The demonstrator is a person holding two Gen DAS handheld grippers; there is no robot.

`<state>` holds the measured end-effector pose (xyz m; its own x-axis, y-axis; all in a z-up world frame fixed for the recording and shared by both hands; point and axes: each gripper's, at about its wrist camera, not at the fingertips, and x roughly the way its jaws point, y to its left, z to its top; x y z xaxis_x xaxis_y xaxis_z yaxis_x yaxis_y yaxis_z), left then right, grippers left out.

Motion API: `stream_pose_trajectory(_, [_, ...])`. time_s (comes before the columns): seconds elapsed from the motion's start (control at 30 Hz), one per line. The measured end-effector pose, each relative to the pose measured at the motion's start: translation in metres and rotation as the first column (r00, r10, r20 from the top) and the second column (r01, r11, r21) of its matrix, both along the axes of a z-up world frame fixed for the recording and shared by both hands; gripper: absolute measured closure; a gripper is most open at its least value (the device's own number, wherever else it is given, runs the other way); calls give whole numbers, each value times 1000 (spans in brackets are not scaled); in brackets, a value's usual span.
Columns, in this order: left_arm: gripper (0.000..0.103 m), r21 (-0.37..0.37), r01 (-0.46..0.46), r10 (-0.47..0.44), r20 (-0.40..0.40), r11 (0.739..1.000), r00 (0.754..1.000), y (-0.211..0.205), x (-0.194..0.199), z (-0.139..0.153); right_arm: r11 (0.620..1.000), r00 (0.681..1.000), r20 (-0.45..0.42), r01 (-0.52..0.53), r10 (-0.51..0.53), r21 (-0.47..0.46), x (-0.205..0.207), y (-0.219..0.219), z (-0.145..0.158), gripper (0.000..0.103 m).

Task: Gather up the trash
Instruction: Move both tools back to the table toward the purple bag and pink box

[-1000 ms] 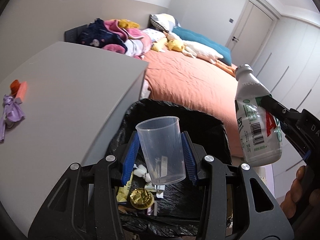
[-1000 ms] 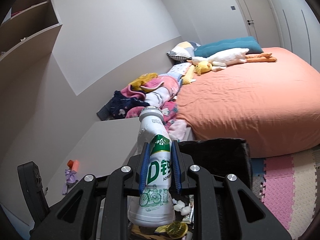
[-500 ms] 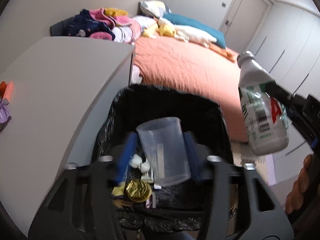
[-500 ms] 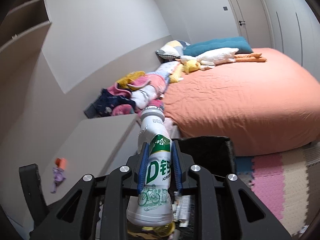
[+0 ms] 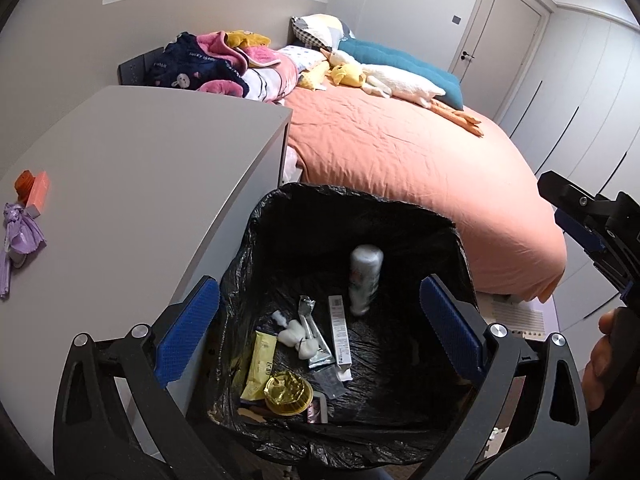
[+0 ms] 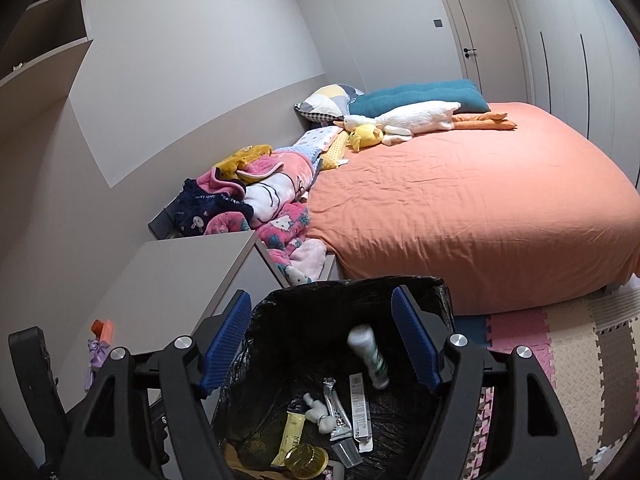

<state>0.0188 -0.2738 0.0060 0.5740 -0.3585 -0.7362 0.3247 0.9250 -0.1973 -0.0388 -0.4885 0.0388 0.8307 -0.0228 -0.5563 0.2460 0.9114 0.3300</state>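
Both claws have let go since the earlier frames: the cup has left the left claw (image 5: 320,328) and the bottle (image 5: 365,276) has left the right claw (image 6: 322,340), and both now lie or fall inside the bin (image 5: 360,208). Each claw's jaws are opening, wide apart, with nothing between them; the bin shows through the gap.

The bottle appears blurred, neck up, against the bin's far wall, so it seems to be mid-fall or just landing. The cup (image 6: 347,453) lies on its side near the bin's front edge, beside a gold foil case (image 6: 306,456); it is clear only in the right wrist view.

To finish the drop well, each claw should stay over the bin's mouth until the bottle settles, then lift straight up so the fingers do not snag the black liner draped over the rim.

On the worktop (image 5: 132,168) left of the bin, an orange block (image 5: 38,192) and a purple scrap (image 5: 18,228) remain; whether they count as trash cannot be told. The bin's near wall is cut off by the claws, and a hand (image 5: 600,360) shows only in part at the right of the bin.
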Motion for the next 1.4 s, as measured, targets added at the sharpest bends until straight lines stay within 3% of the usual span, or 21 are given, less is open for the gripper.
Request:
stream_pose_trajectory(0.7, [6, -30, -74, 74, -9, 997, 997, 46, 10, 2, 998, 998, -19, -63, 63, -12, 23, 38, -1, 28])
stream_pose_trajectory(1.4, [6, -51, -266, 266, -6, 962, 964, 147, 20, 3, 969, 970, -39, -242, 241, -38, 68, 136, -1, 25])
